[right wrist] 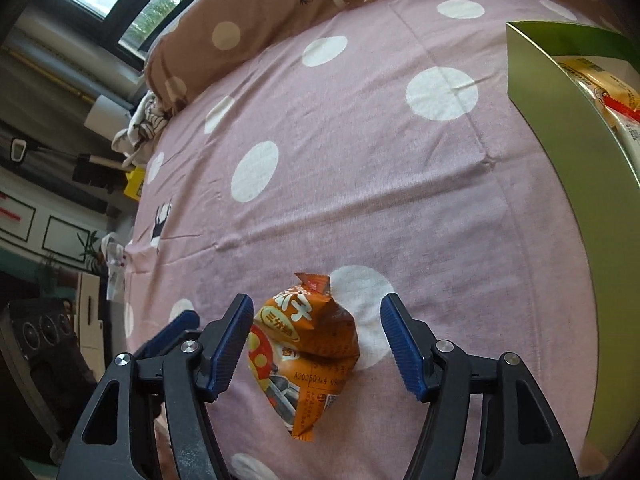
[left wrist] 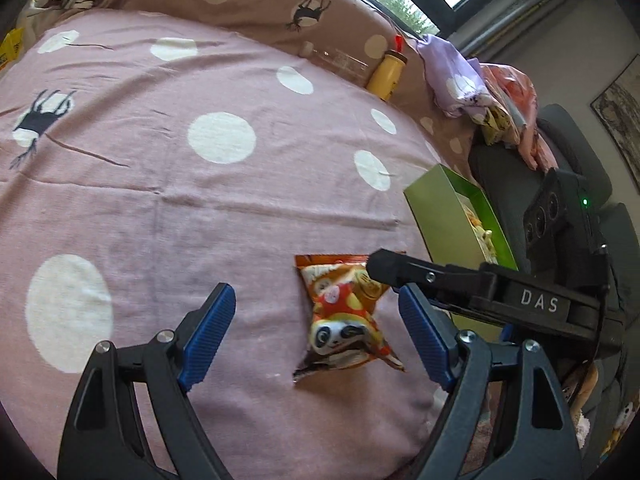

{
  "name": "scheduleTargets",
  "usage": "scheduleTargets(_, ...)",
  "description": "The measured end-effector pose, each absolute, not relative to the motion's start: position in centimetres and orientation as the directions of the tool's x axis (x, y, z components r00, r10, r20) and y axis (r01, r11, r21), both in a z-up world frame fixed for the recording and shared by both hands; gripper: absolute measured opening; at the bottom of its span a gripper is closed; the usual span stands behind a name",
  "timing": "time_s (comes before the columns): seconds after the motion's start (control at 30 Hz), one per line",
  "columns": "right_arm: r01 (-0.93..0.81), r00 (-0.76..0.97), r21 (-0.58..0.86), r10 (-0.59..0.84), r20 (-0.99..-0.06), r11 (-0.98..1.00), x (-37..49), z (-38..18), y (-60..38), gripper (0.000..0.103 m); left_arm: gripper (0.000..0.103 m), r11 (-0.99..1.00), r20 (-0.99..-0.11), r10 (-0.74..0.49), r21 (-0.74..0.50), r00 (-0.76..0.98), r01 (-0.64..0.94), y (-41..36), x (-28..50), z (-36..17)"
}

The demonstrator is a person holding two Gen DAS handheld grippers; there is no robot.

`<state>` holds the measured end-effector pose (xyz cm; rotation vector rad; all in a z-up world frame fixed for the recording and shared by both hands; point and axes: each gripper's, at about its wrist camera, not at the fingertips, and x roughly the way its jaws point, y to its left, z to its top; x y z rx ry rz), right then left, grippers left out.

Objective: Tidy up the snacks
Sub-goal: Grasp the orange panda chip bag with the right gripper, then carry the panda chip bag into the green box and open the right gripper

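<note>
The fingers (left wrist: 212, 340) of the left gripper (left wrist: 316, 336) are released, spread wide at the bottom of the left wrist view, with the orange snack packet (left wrist: 344, 316) lying on the bed (left wrist: 200, 208) between them, nearer the right-hand finger and touching neither. The packet shows a panda face and rests flat on the pink polka-dot sheet. To its right, one black finger of the right gripper (left wrist: 404, 270) reaches in over the packet's upper right corner. Further right, at the bed's edge, stands the green box (left wrist: 440, 216), with yellowish packets visible inside. In the upper right of that frame a yellow bottle (left wrist: 386, 76) lies against the brown dotted pillow (left wrist: 256, 4).

In the right wrist view the right gripper (right wrist: 316, 344) is likewise released, its blue pads (right wrist: 232, 348) straddling the same packet (right wrist: 308, 352); the left pad sits just beside the packet's edge, and I cannot tell whether it touches. The green box (right wrist: 560, 152) fills the right side of the frame.
</note>
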<state>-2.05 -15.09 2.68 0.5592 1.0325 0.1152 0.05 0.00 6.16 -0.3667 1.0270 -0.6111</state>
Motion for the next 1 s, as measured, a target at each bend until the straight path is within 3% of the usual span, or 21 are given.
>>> scheduleTargets(0.1,0.186,0.536,0.475,0.316,-0.783,0.860,-2.2,2.8,-15.5,0.067,0.077,0.777,-0.699,-0.628,-0.538,0.343,0.326,-1.5,0.0,5.5)
scheduleTargets(0.27,0.169,0.488,0.562,0.426,-0.761,0.810,-1.8,1.6,-15.6,0.067,0.059,0.772,-0.715,-0.631,-0.542,0.299,0.332,-2.8,0.1,4.4)
scheduleTargets(0.37,0.154,0.455,0.597,0.480,-0.750,0.788,-1.4,0.7,-15.2,0.067,0.056,0.771,-0.722,-0.631,-0.544,0.282,0.331,-3.3,0.2,4.0)
scheduleTargets(0.4,0.145,0.433,0.626,0.520,-0.736,0.766,-1.2,0.2,-15.1,0.067,0.045,0.770,-0.725,-0.631,-0.544,0.277,0.334,-3.4,0.2,3.9)
scheduleTargets(0.6,0.139,0.422,0.641,0.541,-0.728,0.755,-1.1,-0.1,-14.5,0.065,0.043,0.790,-0.723,-0.605,-0.492,0.334,0.365,-3.7,-0.6,5.3)
scheduleTargets(0.83,0.036,0.561,0.686,0.553,-0.616,0.727,-2.8,4.7,-16.3,0.064,0.043,0.823,-0.661,-0.554,-0.342,0.507,0.453,-6.4,-2.4,11.0)
scheduleTargets(1.0,0.012,0.666,0.638,0.470,-0.580,0.770,-5.2,7.9,-19.0,0.065,0.043,0.797,-0.614,-0.568,-0.248,0.547,0.550,-11.0,-3.5,13.7)
